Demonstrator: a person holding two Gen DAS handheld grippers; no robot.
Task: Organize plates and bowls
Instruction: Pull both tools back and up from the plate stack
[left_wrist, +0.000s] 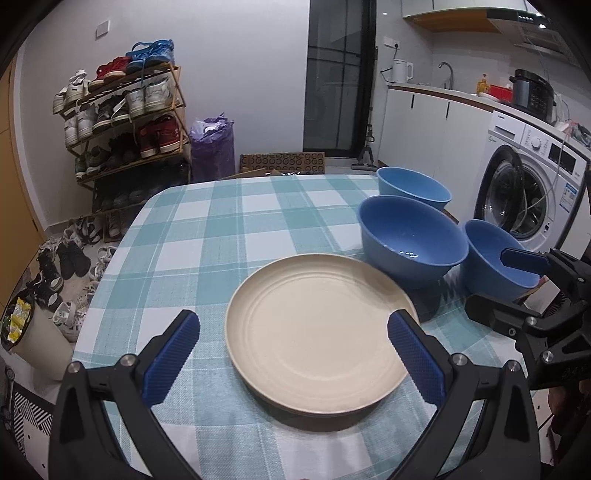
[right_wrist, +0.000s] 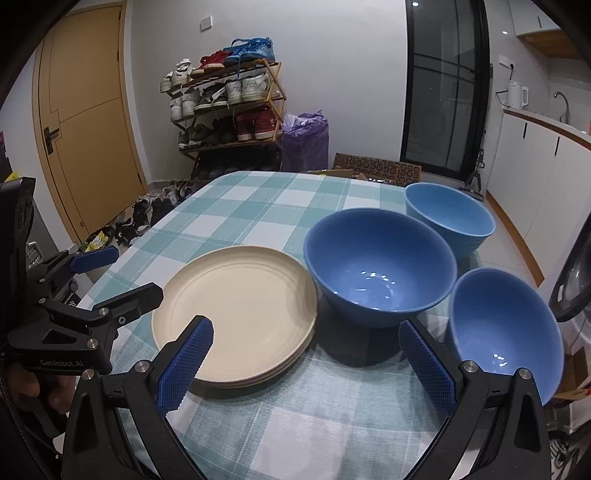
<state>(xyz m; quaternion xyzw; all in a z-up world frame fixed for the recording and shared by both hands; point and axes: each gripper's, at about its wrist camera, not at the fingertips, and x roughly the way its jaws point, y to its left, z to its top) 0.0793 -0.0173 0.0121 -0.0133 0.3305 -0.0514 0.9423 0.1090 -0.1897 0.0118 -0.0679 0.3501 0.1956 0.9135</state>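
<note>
A stack of cream plates (left_wrist: 317, 339) (right_wrist: 236, 314) rests on the table's checked cloth (left_wrist: 207, 229) (right_wrist: 258, 199). To its right stand three blue bowls: a large middle bowl (left_wrist: 410, 236) (right_wrist: 380, 266), a paler far bowl (left_wrist: 413, 188) (right_wrist: 448, 214) and a near bowl (left_wrist: 495, 258) (right_wrist: 506, 325) by the table's right edge. My left gripper (left_wrist: 293, 317) (right_wrist: 136, 273) hovers open over the near part of the plates, holding nothing. My right gripper (right_wrist: 306, 326) (left_wrist: 487, 282) is open too, above the cloth between the plates and the near bowl, and holds nothing.
A washing machine (left_wrist: 524, 192) stands close off the table's right side, beside a kitchen counter (left_wrist: 443, 92). Past the far edge are a shoe rack (left_wrist: 125, 122) (right_wrist: 225, 99), a purple bag (left_wrist: 212, 147) and shoes on the floor (left_wrist: 66, 266).
</note>
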